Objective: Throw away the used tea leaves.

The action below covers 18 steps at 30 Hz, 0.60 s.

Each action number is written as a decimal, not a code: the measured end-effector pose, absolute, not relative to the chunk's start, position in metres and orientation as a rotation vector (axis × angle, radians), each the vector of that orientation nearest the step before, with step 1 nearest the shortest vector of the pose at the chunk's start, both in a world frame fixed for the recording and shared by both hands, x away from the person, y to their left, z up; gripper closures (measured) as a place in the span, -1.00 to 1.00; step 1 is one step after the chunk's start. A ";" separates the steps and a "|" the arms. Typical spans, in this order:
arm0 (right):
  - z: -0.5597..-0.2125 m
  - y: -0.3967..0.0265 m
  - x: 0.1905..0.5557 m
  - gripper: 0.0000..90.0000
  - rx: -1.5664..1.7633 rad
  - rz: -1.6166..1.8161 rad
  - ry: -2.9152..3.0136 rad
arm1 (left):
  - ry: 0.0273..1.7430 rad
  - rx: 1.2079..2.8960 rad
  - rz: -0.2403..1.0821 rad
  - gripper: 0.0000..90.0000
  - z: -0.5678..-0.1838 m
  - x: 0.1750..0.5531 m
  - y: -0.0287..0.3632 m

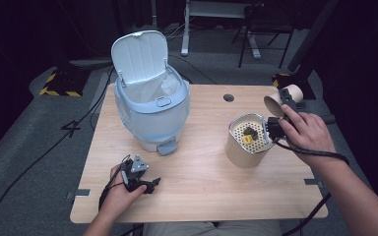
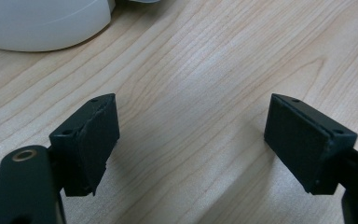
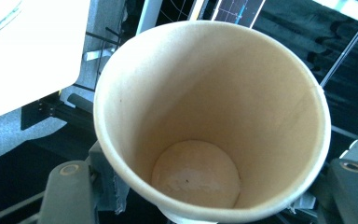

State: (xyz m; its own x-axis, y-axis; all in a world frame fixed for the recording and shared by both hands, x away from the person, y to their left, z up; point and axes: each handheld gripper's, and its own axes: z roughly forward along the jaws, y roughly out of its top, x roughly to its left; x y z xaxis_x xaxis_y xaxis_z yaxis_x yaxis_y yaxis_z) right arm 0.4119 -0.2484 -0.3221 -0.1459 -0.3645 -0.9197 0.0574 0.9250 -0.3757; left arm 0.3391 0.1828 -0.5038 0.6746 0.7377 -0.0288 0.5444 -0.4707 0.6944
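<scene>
Your right gripper (image 1: 281, 105) is clamped on a paper cup (image 1: 281, 98), held off the table's right edge, tipped on its side with the open mouth facing left toward the bin. In the right gripper view the cup (image 3: 209, 116) sits between the two jaws, its pale bottom bare and nothing inside it. Your right hand (image 1: 307, 132) wraps the gripper's body just right of a tan canister (image 1: 247, 141), which stands upright on the table (image 1: 202, 182); your forearm runs in from the lower right corner. The canister's perforated top carries a small yellow piece (image 1: 247, 139) and a dark piece (image 1: 249, 131).

Your left gripper (image 1: 150, 184) rests low at the table's near left, jaws spread wide and gripping nothing. In the left gripper view bare wood lies between the pads (image 2: 93, 140), with the bin's white base (image 2: 42, 21) at the top left. Your left hand (image 1: 119, 191) holds the gripper with the jaws pointing right.

The pale blue bin (image 1: 151, 105) stands at the table's far left, lid (image 1: 140, 55) swung up, a white liner inside.
</scene>
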 end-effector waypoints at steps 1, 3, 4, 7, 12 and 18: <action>-0.322 -0.249 0.412 -0.27 -0.228 -0.367 1.687 | 0.982 2.194 0.360 -0.59 -0.504 0.339 0.183; -0.321 -0.250 0.413 -0.28 -0.225 -0.362 1.690 | 0.982 2.194 0.360 -0.59 -0.504 0.339 0.183; -0.322 -0.251 0.413 -0.28 -0.227 -0.366 1.687 | 0.982 2.194 0.360 -0.59 -0.504 0.339 0.183; -0.322 -0.252 0.413 -0.28 -0.199 -0.315 1.721 | 0.982 2.194 0.360 -0.59 -0.504 0.339 0.183; -0.320 -0.255 0.413 -0.28 -0.101 -0.162 1.808 | 0.982 2.194 0.360 -0.59 -0.504 0.339 0.183; -0.321 -0.261 0.414 -0.29 0.202 0.208 1.978 | 0.982 2.194 0.360 -0.59 -0.504 0.339 0.183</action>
